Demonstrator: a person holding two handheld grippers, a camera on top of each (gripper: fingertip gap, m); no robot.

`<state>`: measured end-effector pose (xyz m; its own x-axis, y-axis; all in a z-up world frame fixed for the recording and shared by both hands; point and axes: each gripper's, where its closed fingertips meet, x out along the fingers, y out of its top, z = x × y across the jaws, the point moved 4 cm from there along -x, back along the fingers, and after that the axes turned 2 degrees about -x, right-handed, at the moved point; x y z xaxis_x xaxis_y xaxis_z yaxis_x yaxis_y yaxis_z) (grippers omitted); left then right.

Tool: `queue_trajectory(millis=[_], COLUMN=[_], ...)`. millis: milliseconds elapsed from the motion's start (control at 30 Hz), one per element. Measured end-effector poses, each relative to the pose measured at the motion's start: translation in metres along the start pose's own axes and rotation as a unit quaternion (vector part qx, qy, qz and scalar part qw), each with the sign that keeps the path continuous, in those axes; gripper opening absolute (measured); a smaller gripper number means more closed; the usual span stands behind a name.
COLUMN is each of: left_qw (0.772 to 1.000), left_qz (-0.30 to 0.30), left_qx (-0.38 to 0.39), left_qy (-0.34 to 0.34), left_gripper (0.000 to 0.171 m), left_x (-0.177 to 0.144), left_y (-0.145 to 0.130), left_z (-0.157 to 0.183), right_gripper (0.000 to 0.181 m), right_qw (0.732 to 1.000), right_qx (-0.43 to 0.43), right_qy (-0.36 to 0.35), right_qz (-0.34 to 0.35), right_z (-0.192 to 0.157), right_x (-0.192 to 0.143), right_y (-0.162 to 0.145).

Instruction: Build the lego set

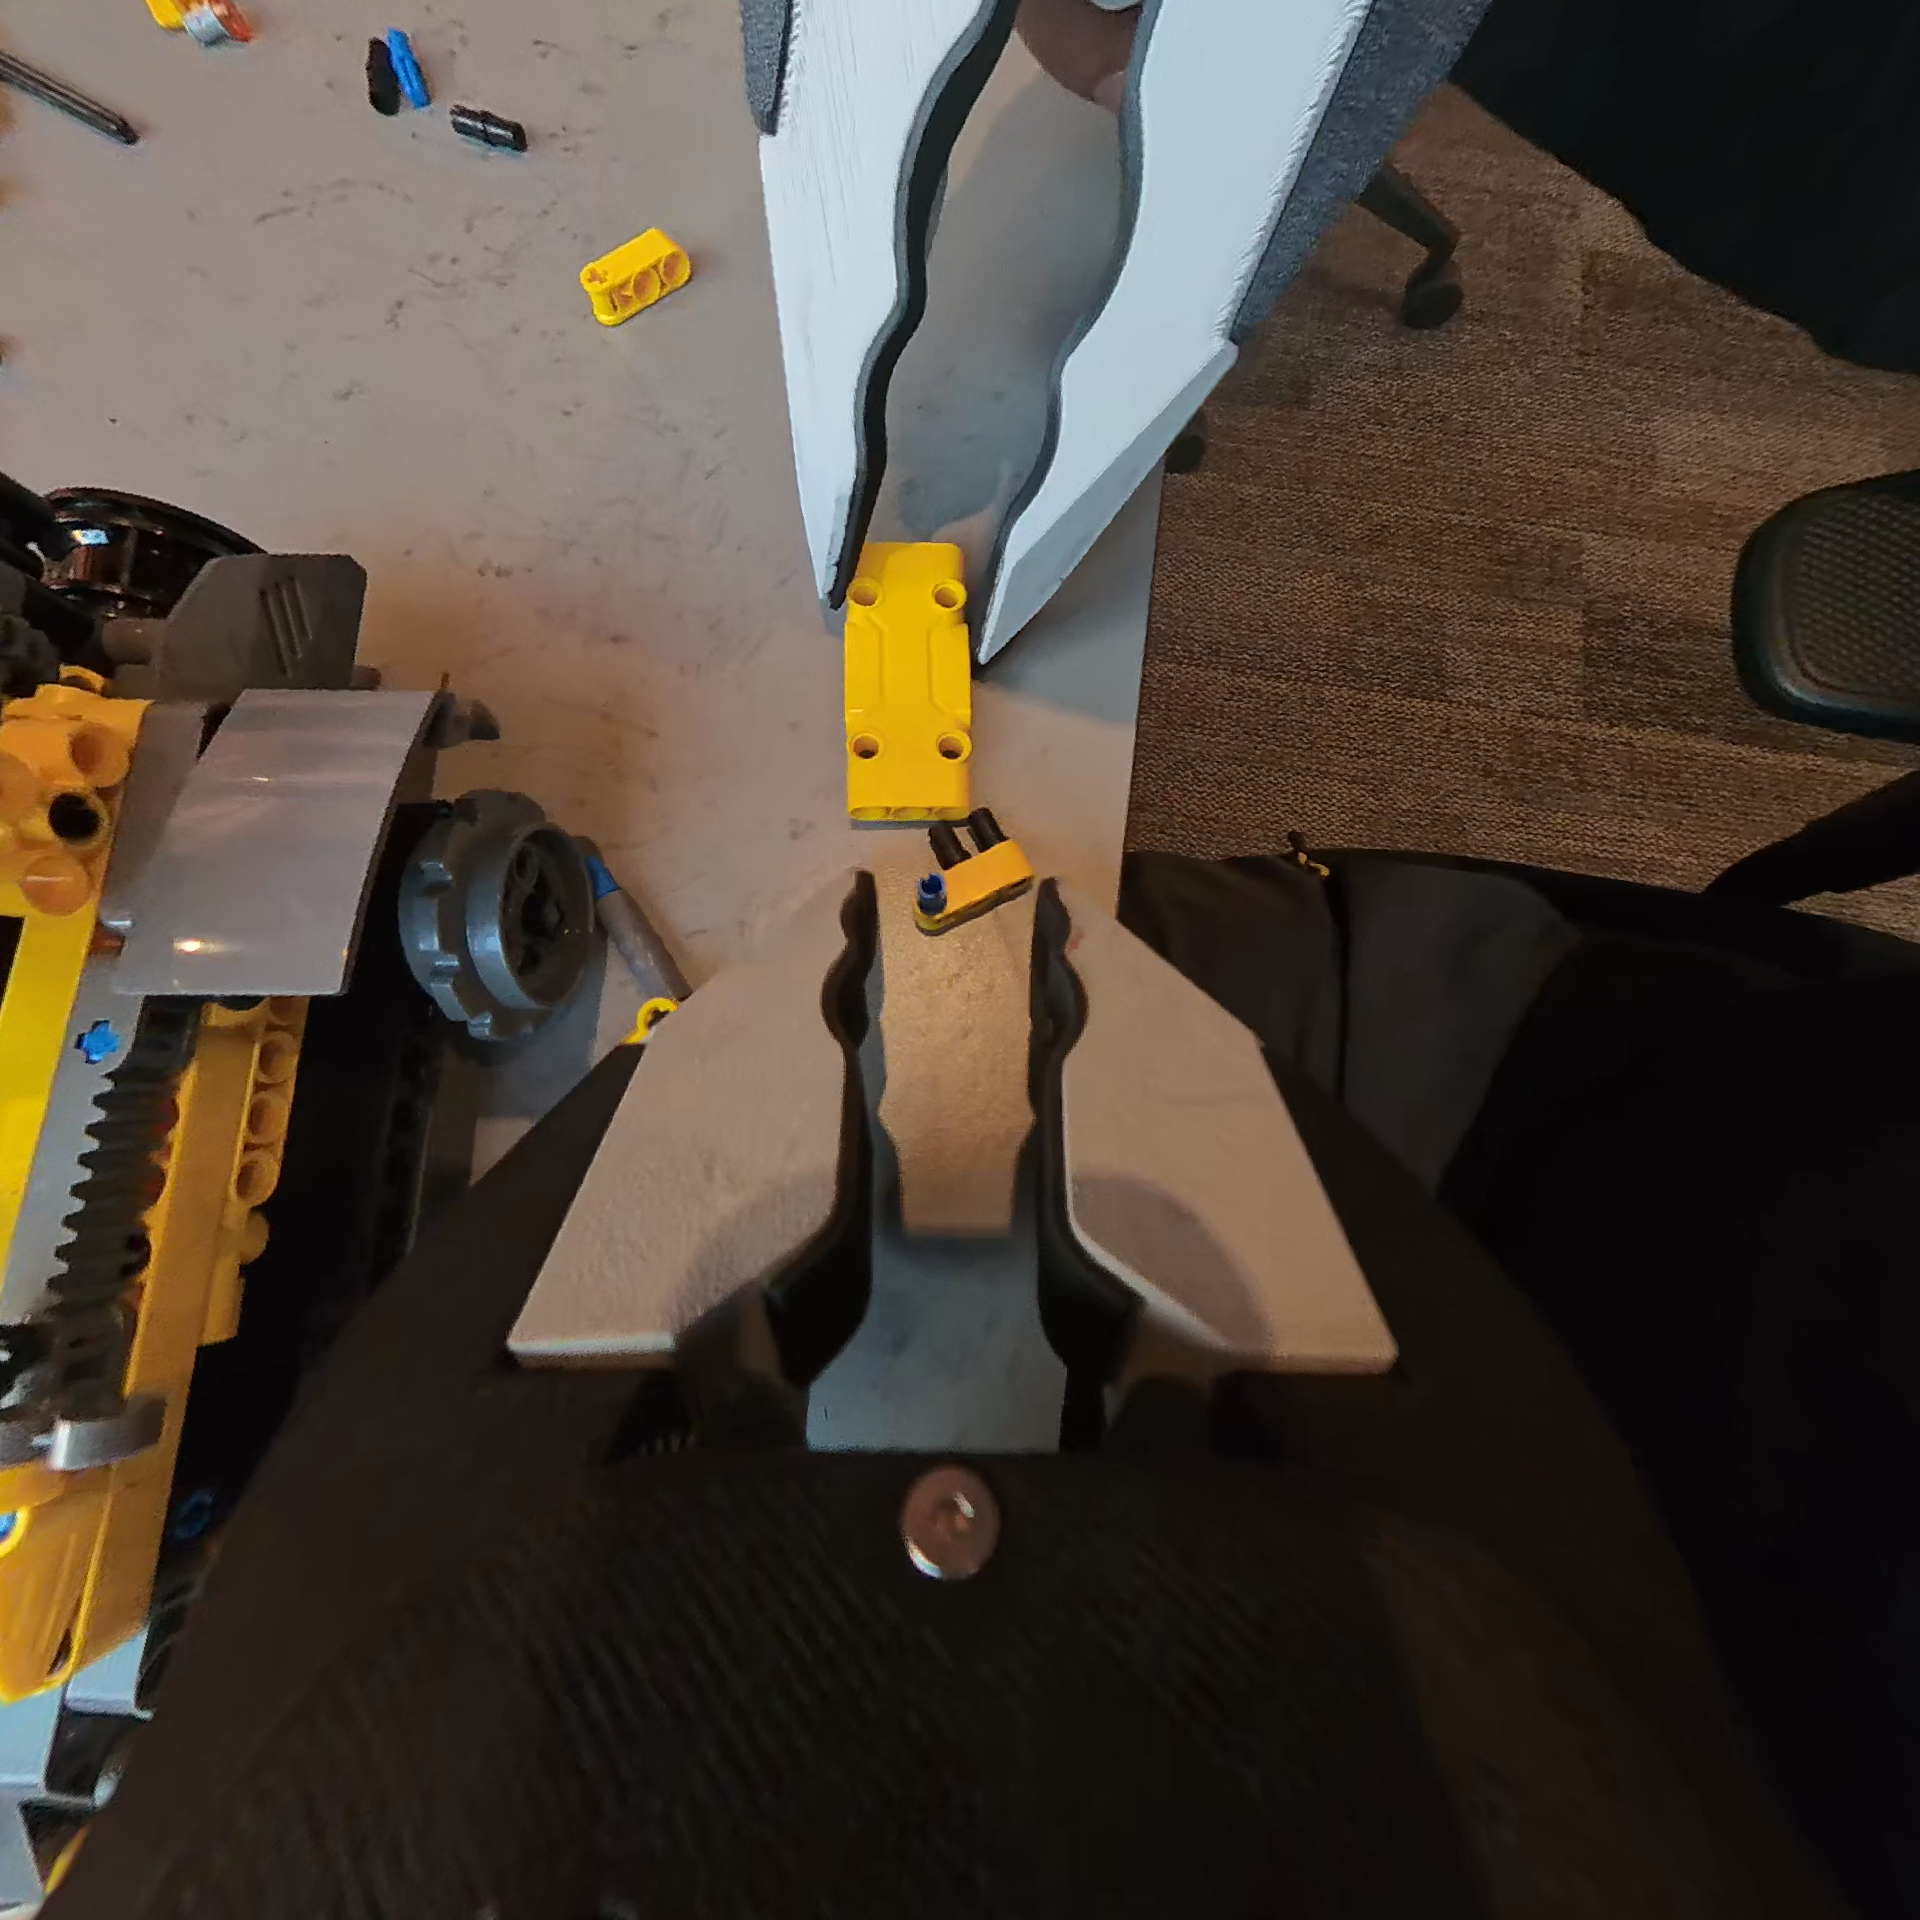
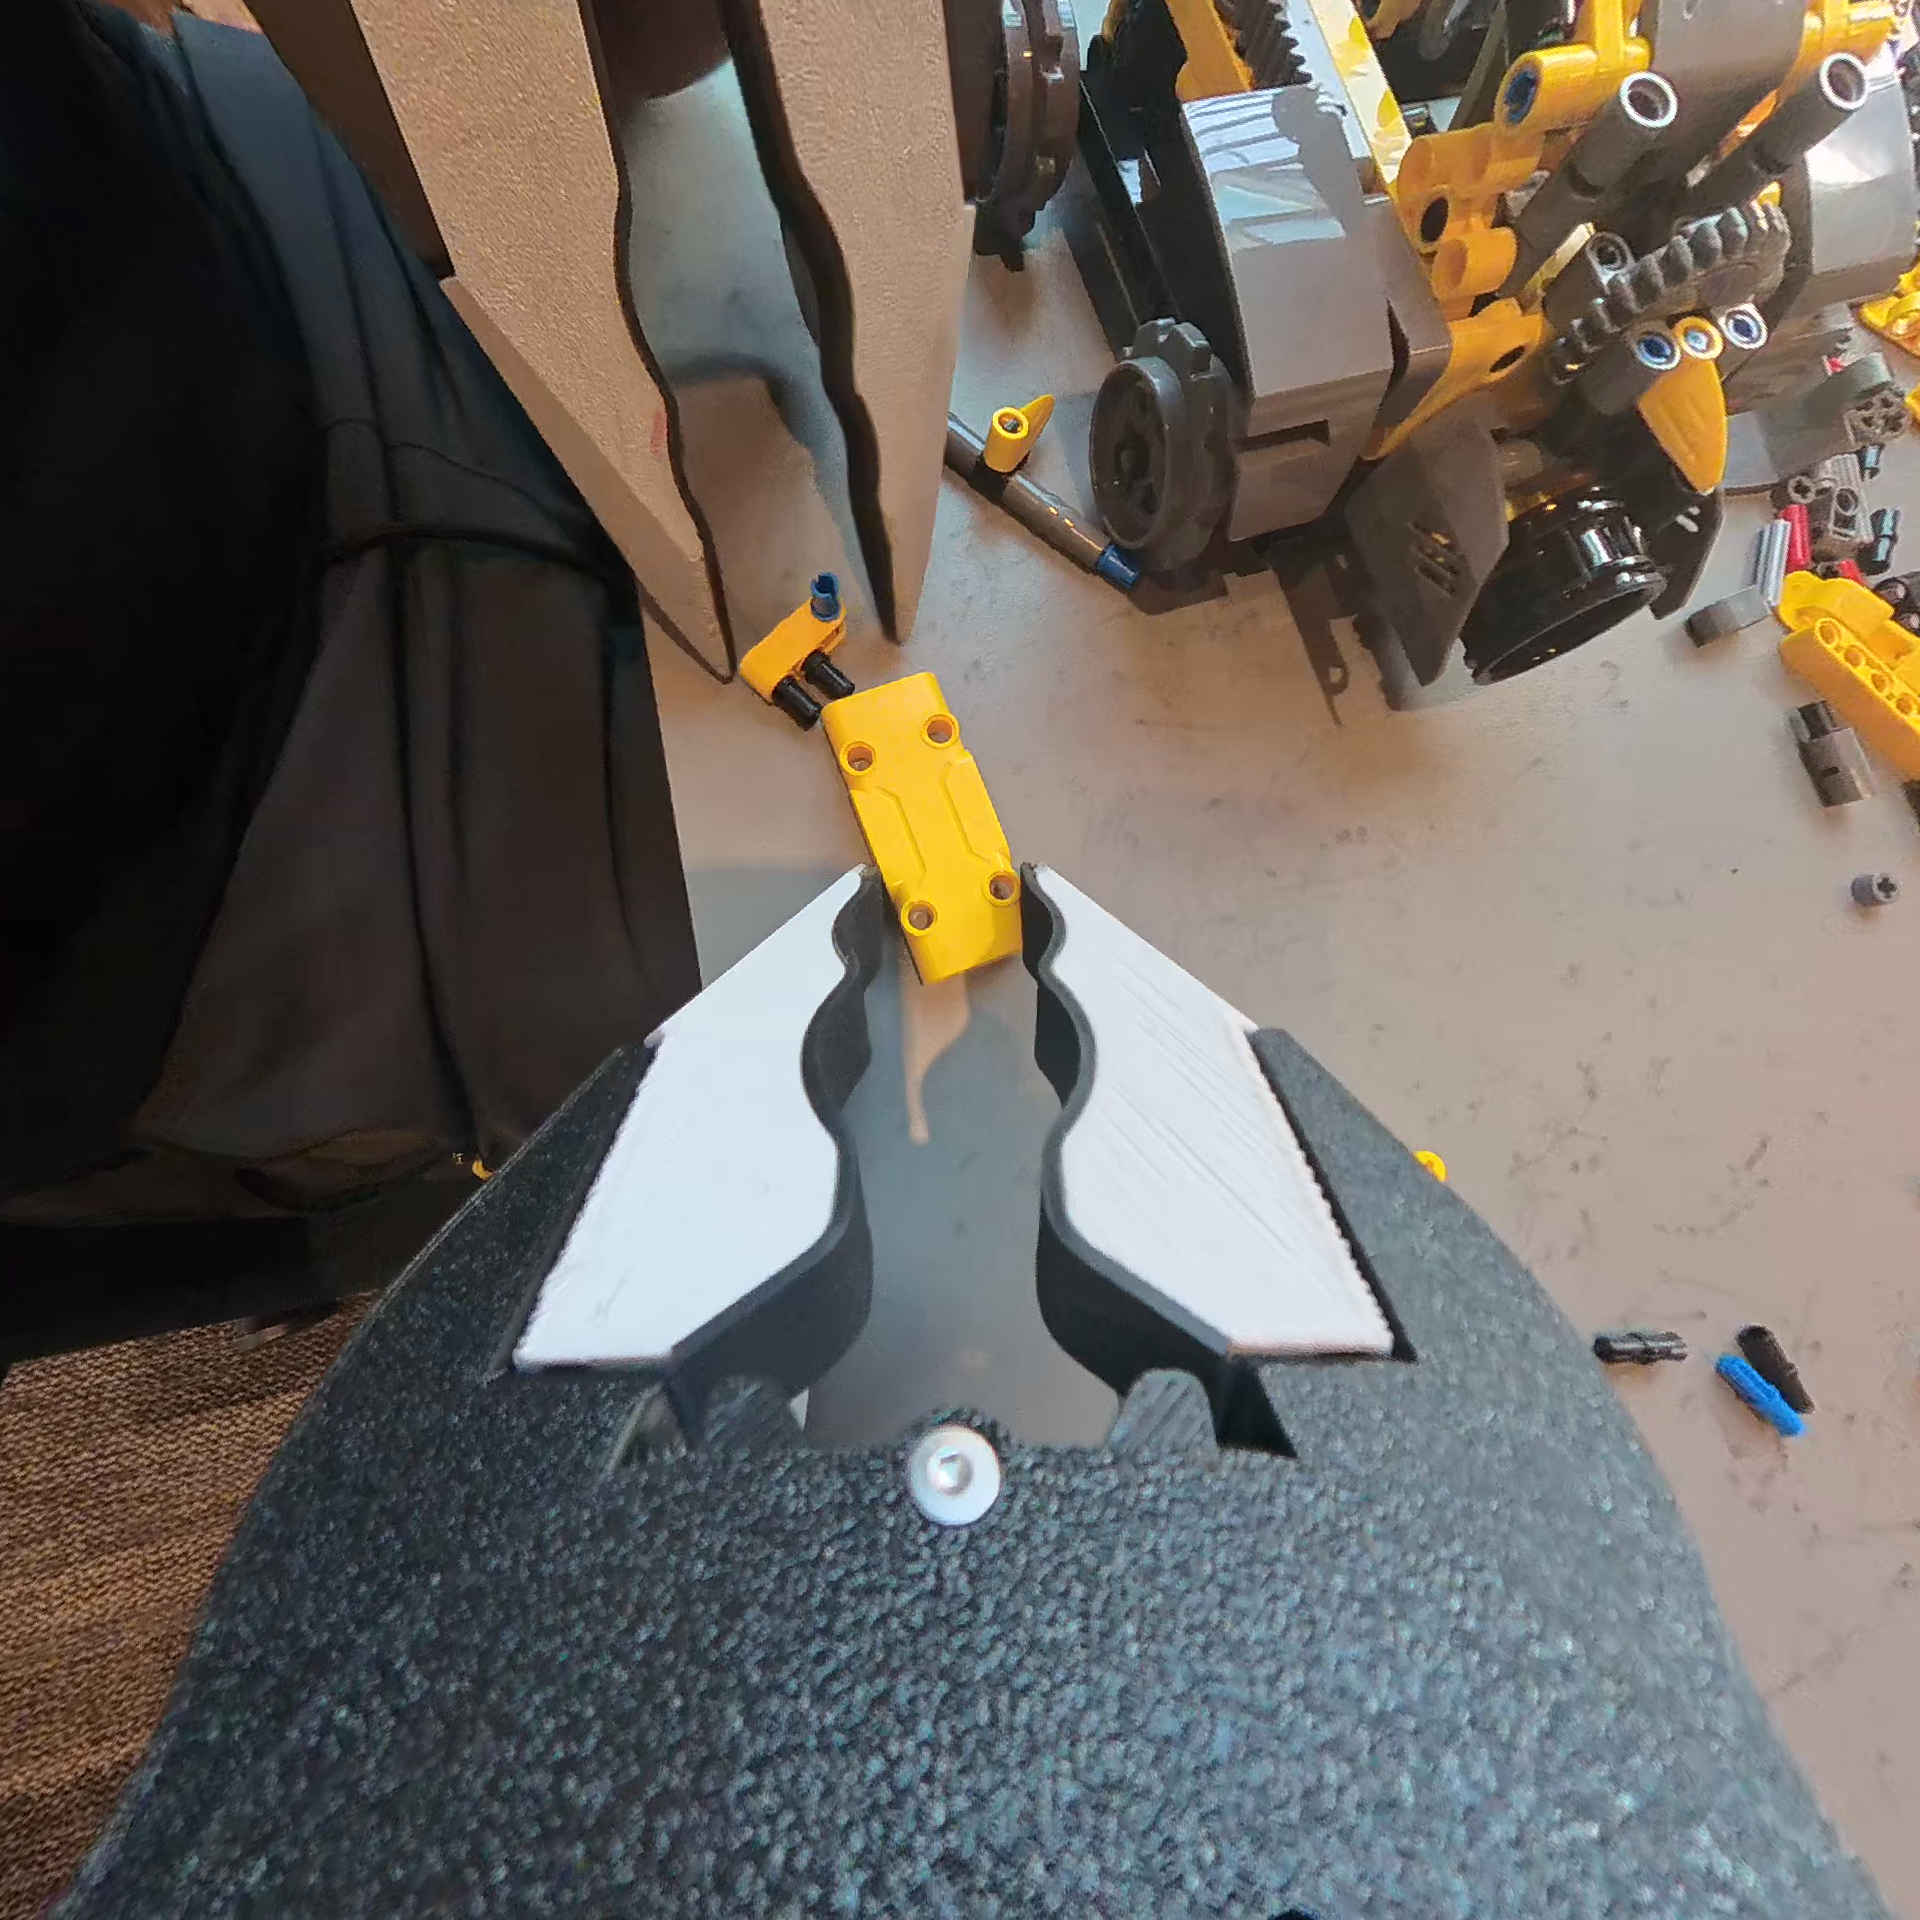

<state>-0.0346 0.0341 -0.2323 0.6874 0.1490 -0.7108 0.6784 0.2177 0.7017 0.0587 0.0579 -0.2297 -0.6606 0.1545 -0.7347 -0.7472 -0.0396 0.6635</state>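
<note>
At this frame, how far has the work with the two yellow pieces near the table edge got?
Looks done: the small yellow connector already carries two black pins.
In hand: the right gripper brackets one end of the yellow panel; the left gripper, open, is at the connector.
Left: connector and panel lie apart on the table, beside the yellow vehicle model.

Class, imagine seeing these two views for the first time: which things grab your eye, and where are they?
The yellow panel lies near the table's edge, one end between the open right gripper's tips. The open left gripper faces it over a small yellow connector with black pins. A big yellow-and-grey brick vehicle sits beside them.
</note>
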Motion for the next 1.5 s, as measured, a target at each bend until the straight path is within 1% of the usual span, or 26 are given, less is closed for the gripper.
queue_trajectory(millis=[67, 200, 300, 400, 600, 767, 933, 1100, 1200, 1300, 1500], left_qw=[1.0, 1.0, 1.0, 1.0, 1.0, 1.0, 0.999, 0.997, 0.994, 0.993, 0.991], left_qz=[-0.002, 0.002, 0.001, -0.001, 0.002, -0.008, -0.017, -0.028, -0.039, -0.052, -0.035], left_qx=[-0.008, -0.023, -0.026, -0.015, -0.001, 0.012, 0.021, 0.059, 0.081, 0.08, 0.092], left_qy=[-0.001, 0.004, 0.012, 0.02, 0.003, -0.006, -0.02, -0.035, -0.059, -0.076, -0.088], left_gripper=[0.032, 0.032, 0.029, 0.02, 0.02, 0.02, 0.019, 0.019, 0.016, 0.016, 0.016], left_x=[-0.0006, 0.0, 0.0013, 0.0021, 0.003, 0.0028, 0.0033, 0.0035, 0.0039, 0.0044, 0.0045], left_y=[-0.0002, 0.0006, 0.0016, 0.002, 0.0023, 0.0028, 0.0037, 0.0045, 0.0054, 0.0063, 0.0053], left_z=[0.0007, 0.0019, 0.0018, 0.0025, 0.004, 0.0016, -0.0005, -0.0007, 0.0001, -0.0001, 0.0], right_gripper=[0.027, 0.026, 0.026, 0.026, 0.026, 0.026, 0.026, 0.026, 0.026, 0.026, 0.026], right_qw=[1.0, 1.0, 1.0, 1.0, 1.0, 1.0, 1.0, 1.0, 1.0, 0.999, 0.998], right_qx=[0.0, 0.0, 0.001, 0.002, 0.003, 0.013, 0.001, 0.001, -0.016, -0.037, -0.047], right_qy=[-0.003, -0.005, -0.003, -0.001, 0.001, 0.005, 0.004, 0.015, 0.016, 0.024, 0.033], right_qz=[-0.003, -0.003, -0.001, 0.001, 0.0, -0.001, -0.002, 0.001, -0.009, -0.025, -0.022], right_z=[-0.0005, -0.0014, -0.0022, -0.0028, -0.0037, -0.0029, -0.0035, -0.0026, -0.0011, -0.0007, -0.0002], right_x=[-0.0009, -0.0017, -0.0025, -0.0026, -0.0022, -0.002, -0.0017, -0.001, 0.0007, 0.0007, 0.0013], right_y=[-0.0005, -0.0013, -0.0021, -0.0024, -0.0016, -0.0021, -0.0012, -0.0012, 0.0015, 0.003, 0.0031])
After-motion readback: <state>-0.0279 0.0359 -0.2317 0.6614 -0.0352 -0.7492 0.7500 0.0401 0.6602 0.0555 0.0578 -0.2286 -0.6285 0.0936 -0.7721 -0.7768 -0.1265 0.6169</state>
